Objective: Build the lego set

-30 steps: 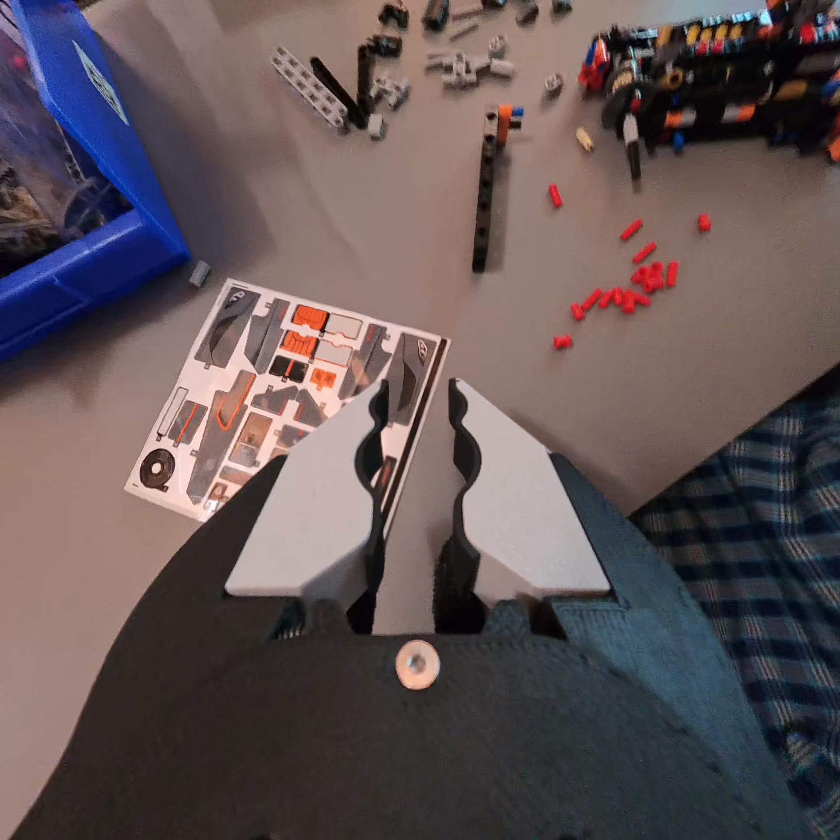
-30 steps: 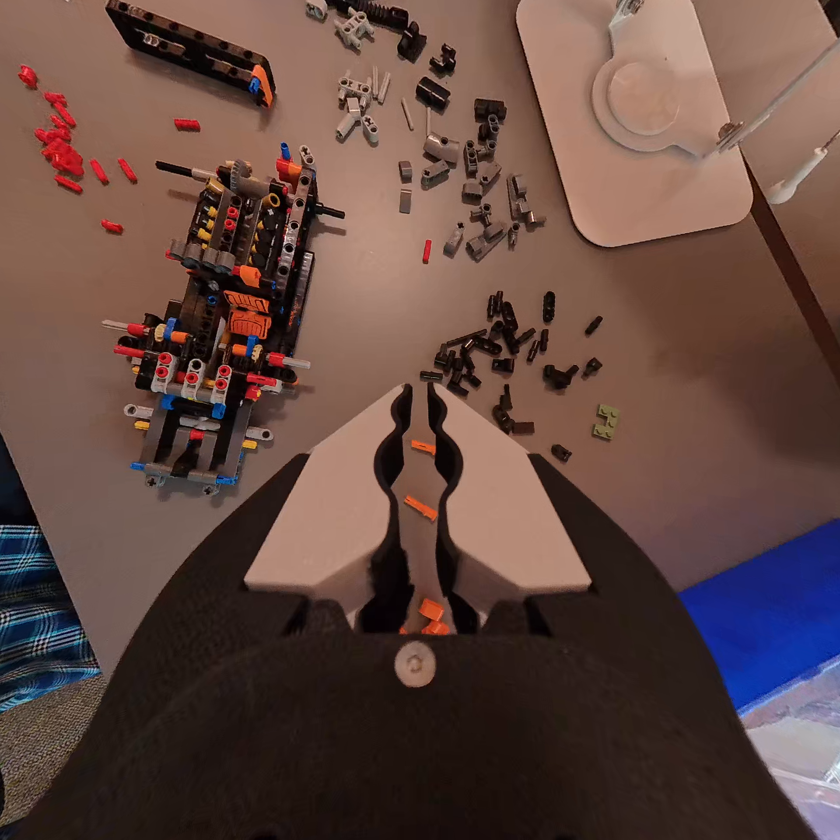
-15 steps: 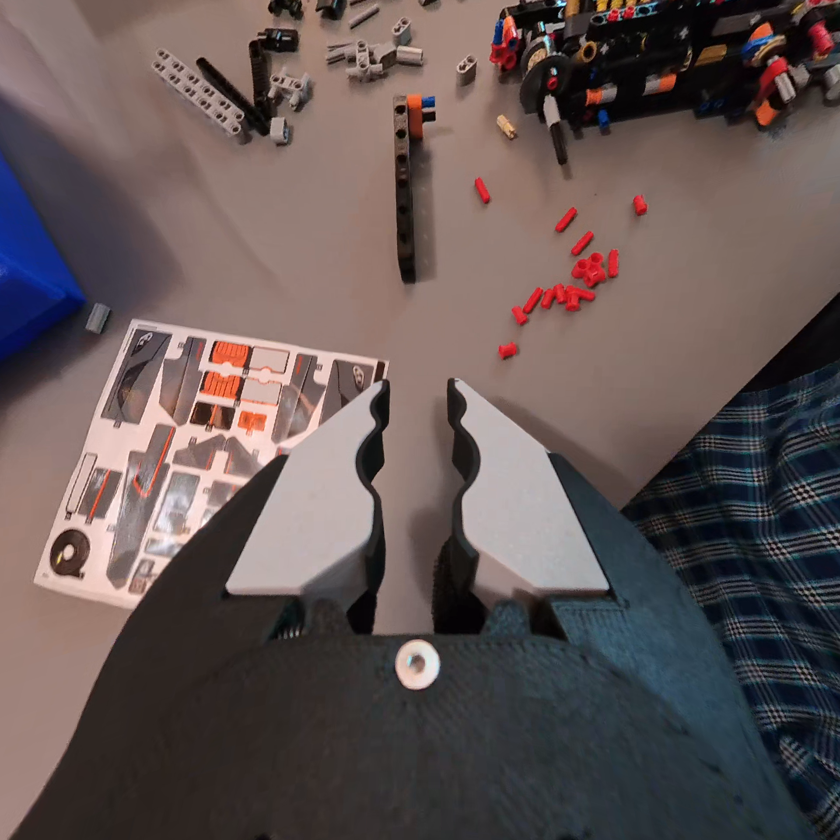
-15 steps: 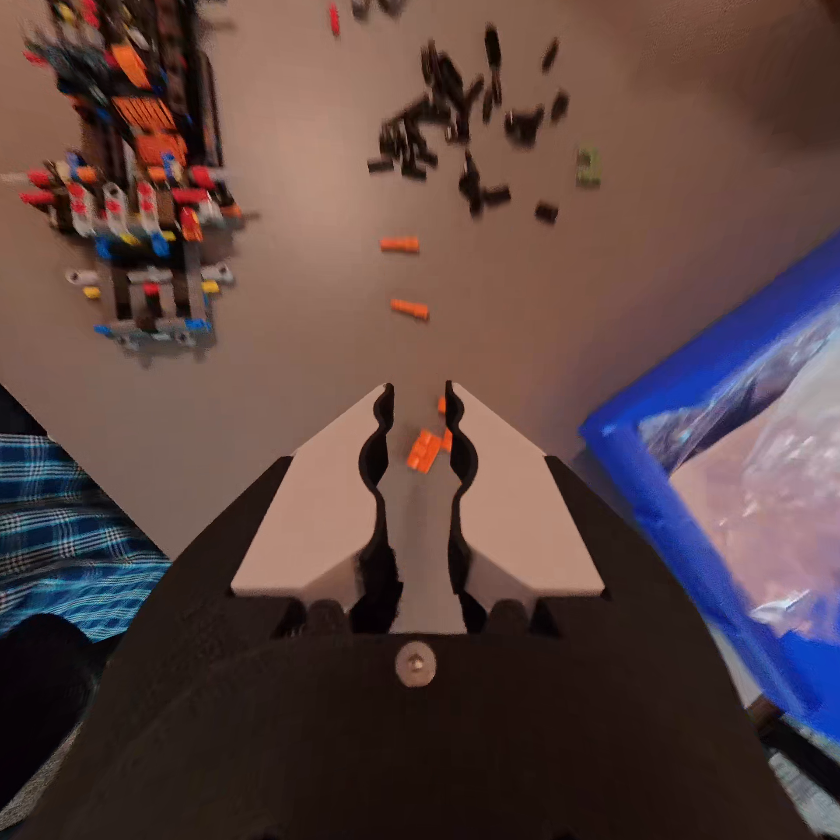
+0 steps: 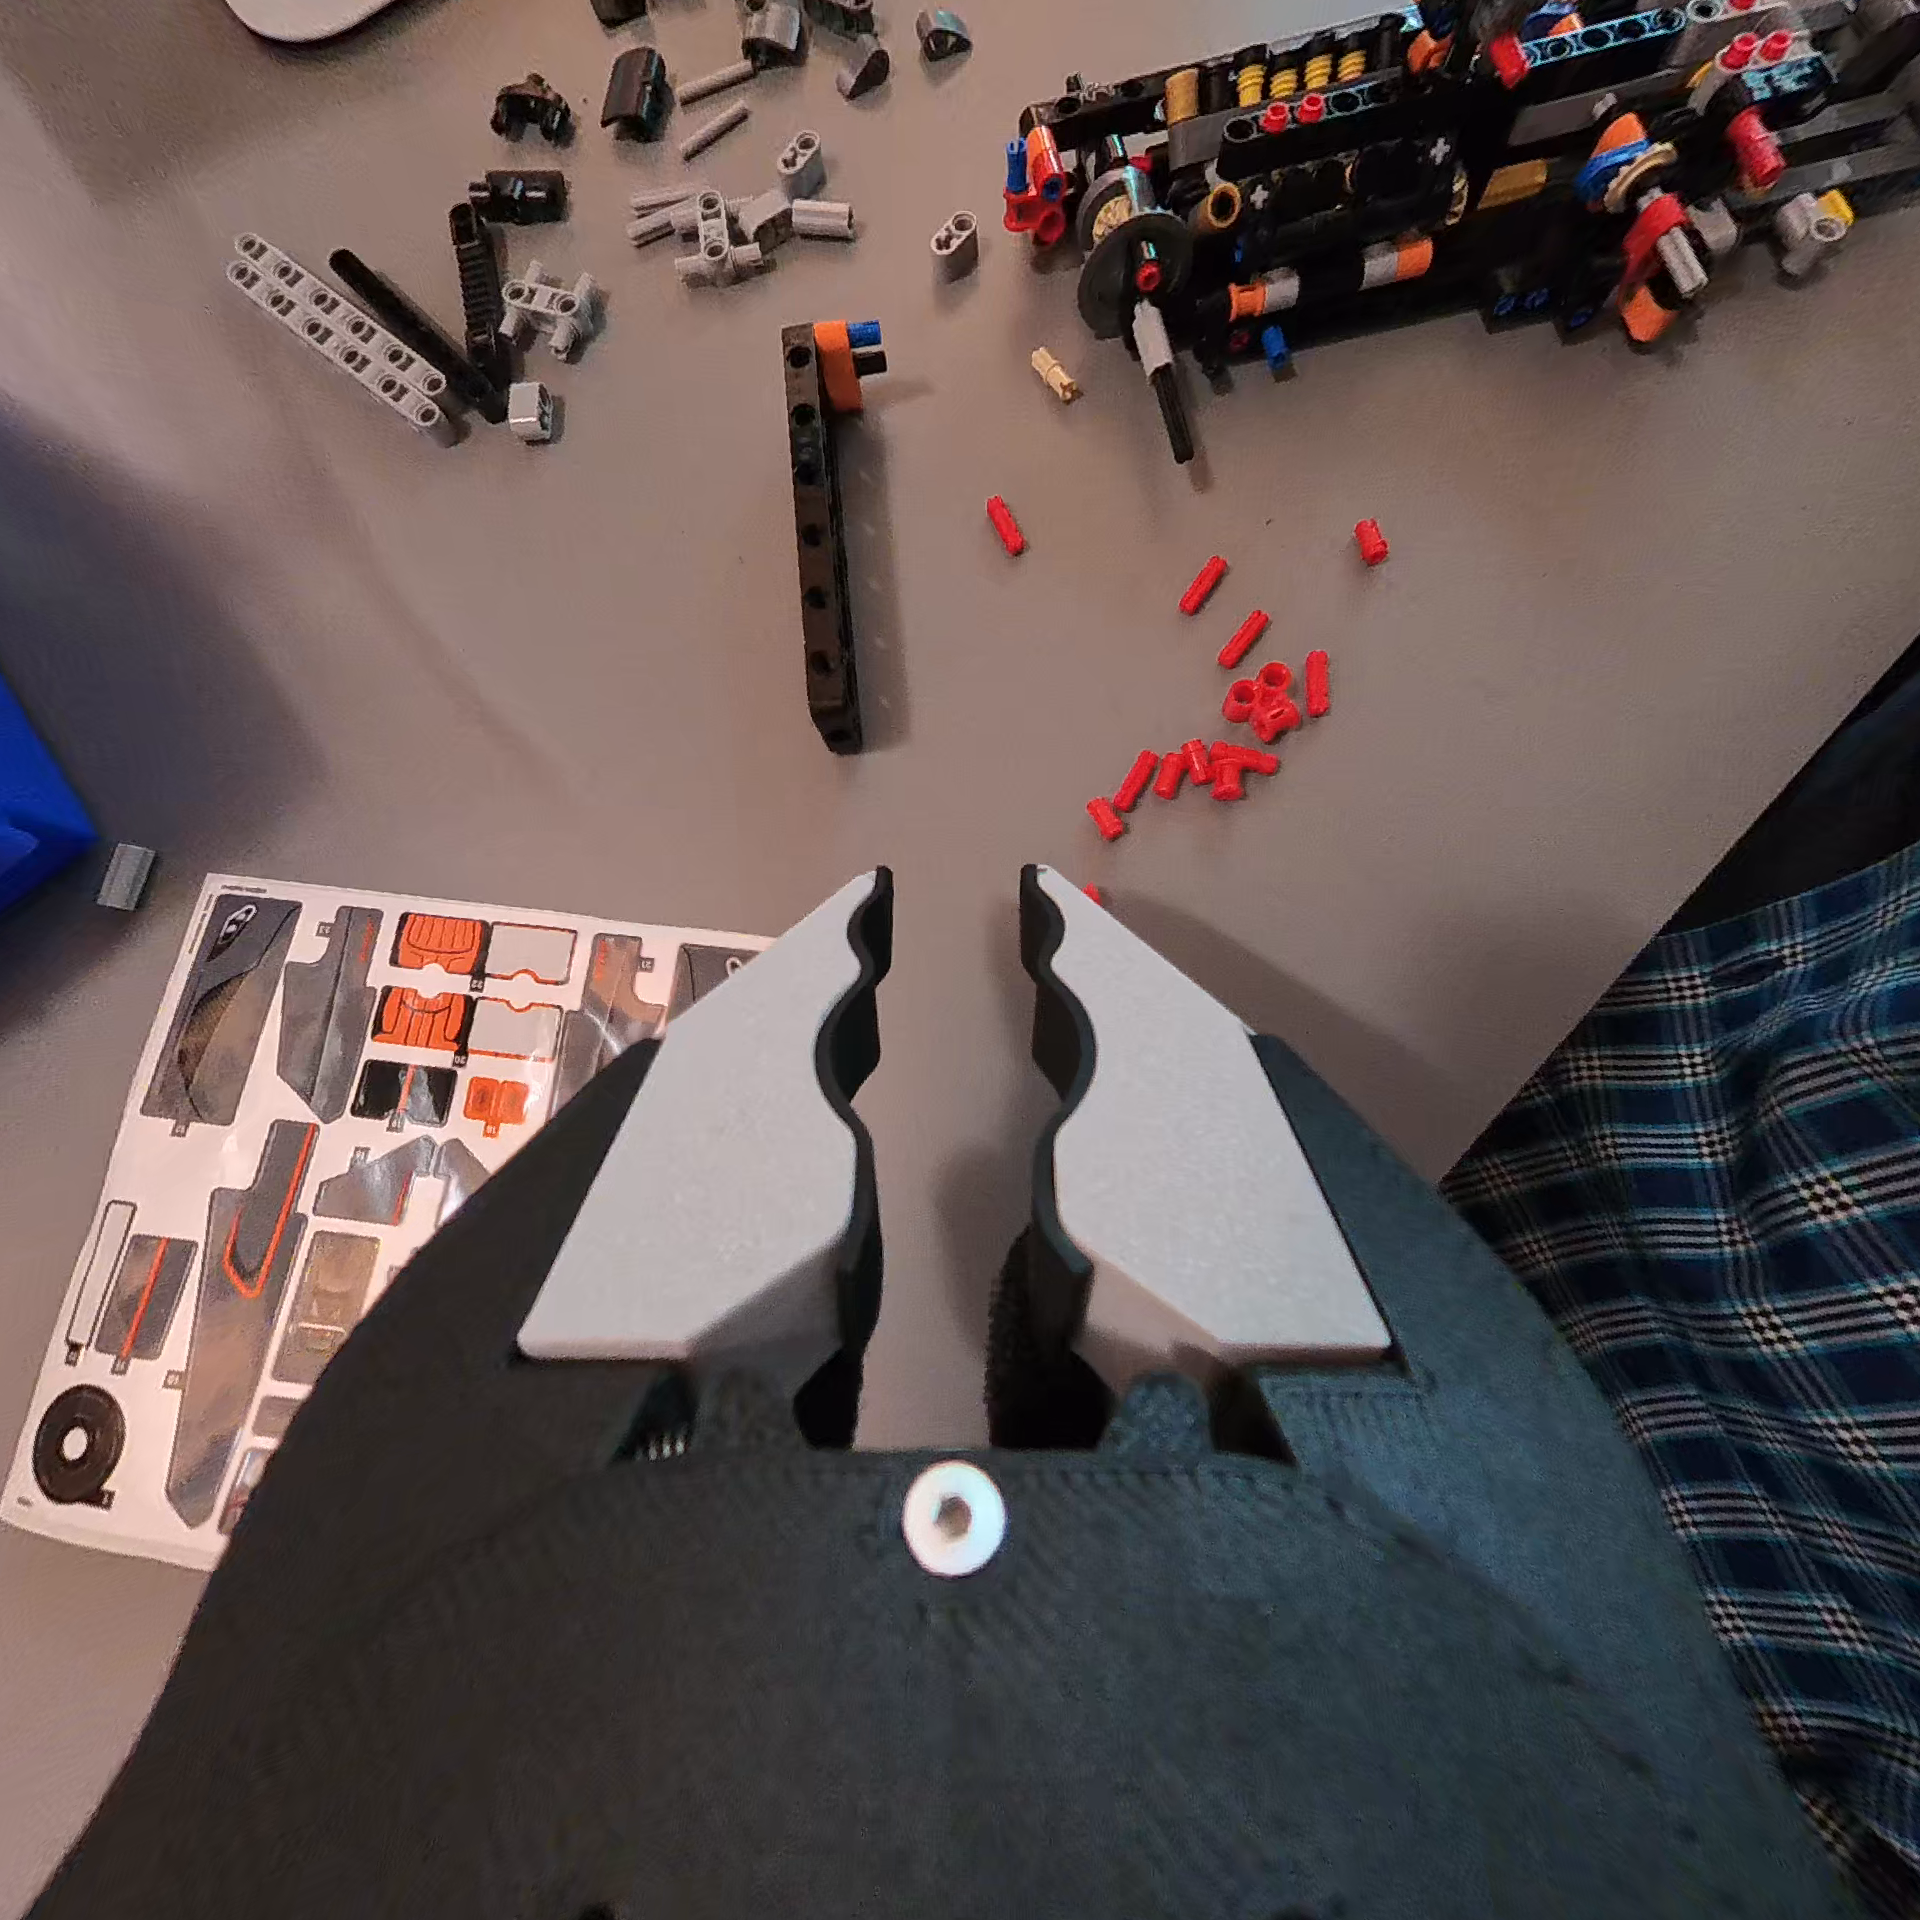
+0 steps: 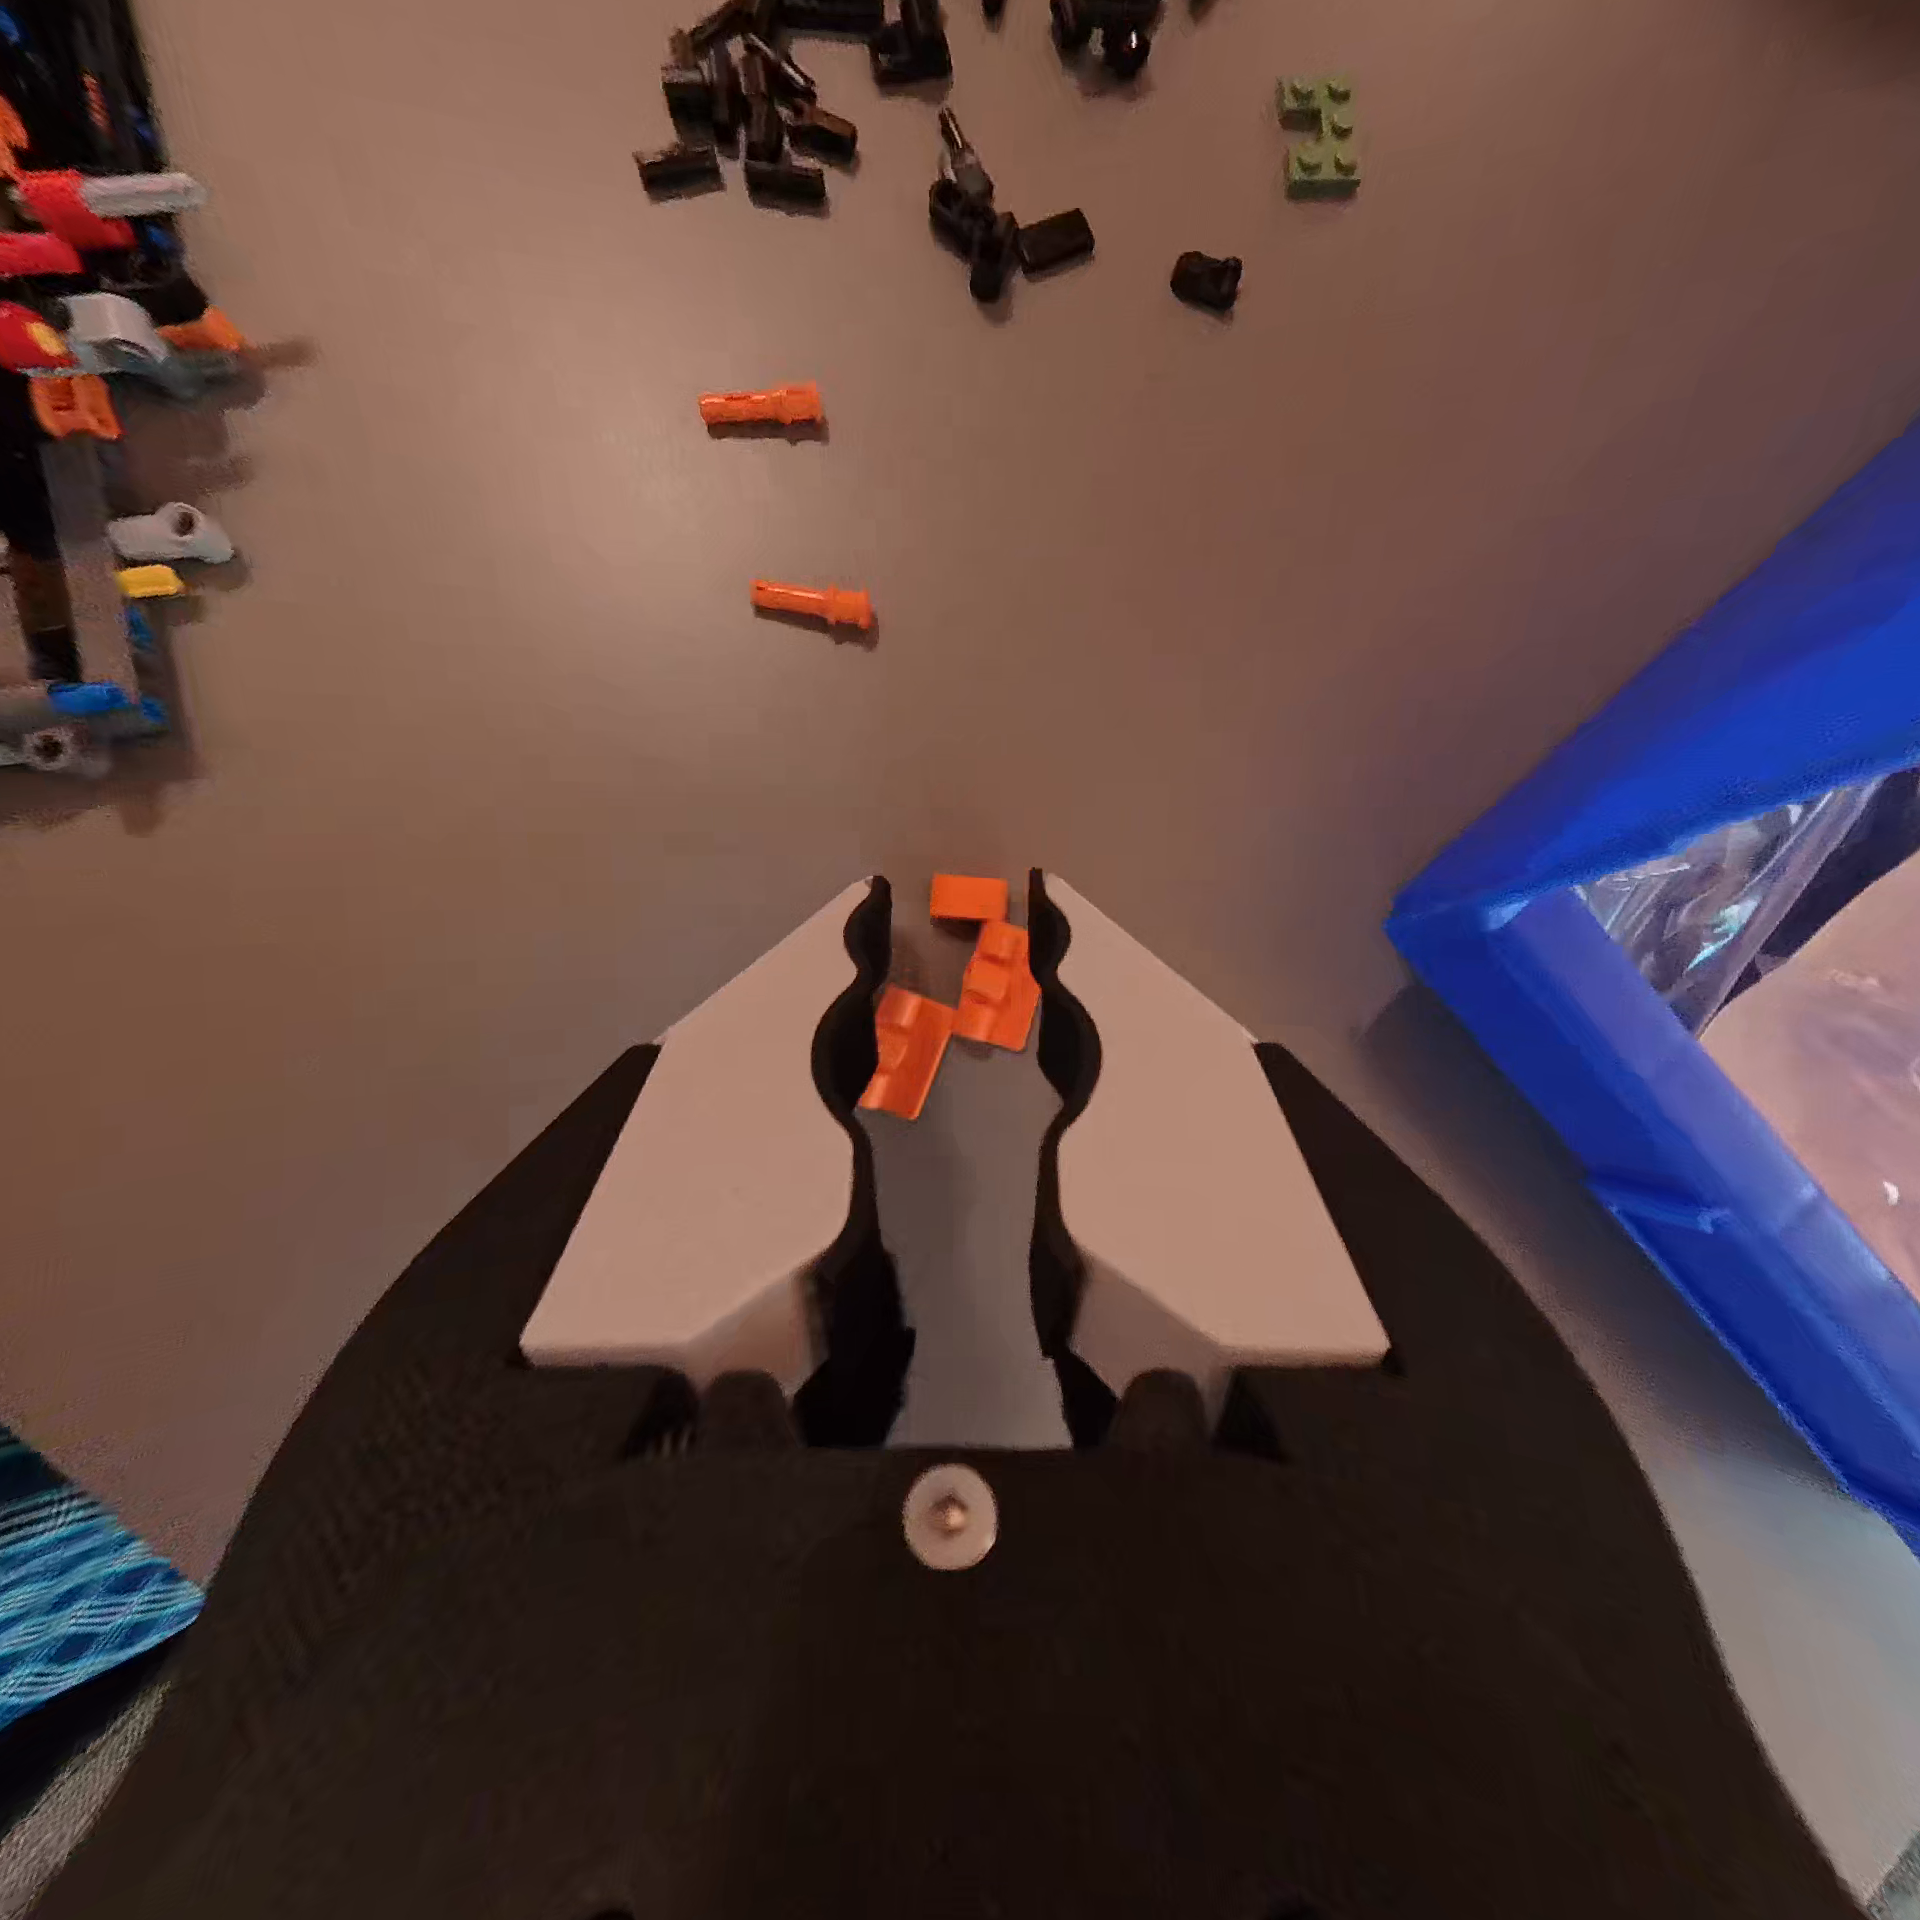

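Orange plates, three small ones, lying on the grey bench between the tips of the right claw; jaws parted, gripping nothing, whether touching a plate impossible to tell. Two orange pins resting farther ahead, well apart from the plates. Black connectors heaped beyond those, one green plate lying off to their right. Blue bin sitting at the right with clear plastic inside. Edge of the part-built lego chassis showing at far left (blurred).

Left claw hovering over bare bench, jaws parted by a moderate gap, holding nothing. Sticker sheet lying flat just left of the claw, partly hidden under it. Long black beam lying straight ahead, orange and blue bits fixed at its far end. Red pins scattered to the right of the beam, one just beside the right fingertip. Lego chassis stretching across the upper right, black axle pointing toward the pins. Grey and black loose parts spread across the upper left. Small grey piece lying alone near the blue bin corner. Plaid cloth filling the right edge, past the bench rim.
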### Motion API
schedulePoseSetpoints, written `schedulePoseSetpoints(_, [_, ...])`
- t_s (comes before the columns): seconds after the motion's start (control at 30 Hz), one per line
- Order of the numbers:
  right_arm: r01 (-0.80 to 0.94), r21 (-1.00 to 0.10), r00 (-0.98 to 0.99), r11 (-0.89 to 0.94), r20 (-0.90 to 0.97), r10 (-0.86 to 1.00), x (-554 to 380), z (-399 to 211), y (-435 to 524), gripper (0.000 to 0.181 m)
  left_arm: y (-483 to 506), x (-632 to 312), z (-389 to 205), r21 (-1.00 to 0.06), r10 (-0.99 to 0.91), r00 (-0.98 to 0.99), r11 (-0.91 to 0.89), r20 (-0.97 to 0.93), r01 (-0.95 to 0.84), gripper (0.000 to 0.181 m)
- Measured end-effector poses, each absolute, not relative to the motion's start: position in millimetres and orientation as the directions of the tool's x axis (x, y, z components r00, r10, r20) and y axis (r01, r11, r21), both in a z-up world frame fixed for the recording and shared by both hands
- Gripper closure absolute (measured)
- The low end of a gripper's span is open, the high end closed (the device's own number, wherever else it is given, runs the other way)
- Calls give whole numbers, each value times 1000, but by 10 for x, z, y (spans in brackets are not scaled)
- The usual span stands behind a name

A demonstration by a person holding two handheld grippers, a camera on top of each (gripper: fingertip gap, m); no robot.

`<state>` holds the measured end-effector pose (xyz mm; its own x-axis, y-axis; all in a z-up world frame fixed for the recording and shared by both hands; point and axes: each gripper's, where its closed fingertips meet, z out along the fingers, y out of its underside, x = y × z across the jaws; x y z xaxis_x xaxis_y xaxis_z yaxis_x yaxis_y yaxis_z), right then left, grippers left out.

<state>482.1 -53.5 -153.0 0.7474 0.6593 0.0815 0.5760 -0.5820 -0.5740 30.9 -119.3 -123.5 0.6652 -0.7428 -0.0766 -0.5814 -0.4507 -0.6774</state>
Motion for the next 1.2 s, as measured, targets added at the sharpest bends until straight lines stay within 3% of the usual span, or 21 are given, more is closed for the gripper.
schedulePoseSetpoints(0.13, [569,-560,741,-602,33,670,4817,-1641,-500,168,-1215,292,-1241,-678,-736,673,-457,-76,-576,157])
schedulePoseSetpoints(0.37, [589,-577,701,-565,17,713,4684,-1615,-525,169,-1216,281,-1267,-674,-735,674,-461,-73,-576,157])
schedulePoseSetpoints(0.5, [614,-655,610,-441,39,791,4296,-1406,-558,168,-1191,294,-1253,-681,-733,676,-457,-75,-572,157])
schedulePoseSetpoints(0.63, [556,-819,514,-142,205,833,3774,-914,-497,168,-1155,314,-1203,-703,-724,685,-446,-79,-554,157])
schedulePoseSetpoints(0.77, [524,-851,481,40,335,810,3496,-617,-464,168,-1147,322,-1191,-713,-721,688,-443,-77,-543,157])
schedulePoseSetpoints(1.2, [517,-848,411,120,369,833,3192,-450,-386,168,-1033,437,-1091,-771,-716,697,-422,-39,-477,157])
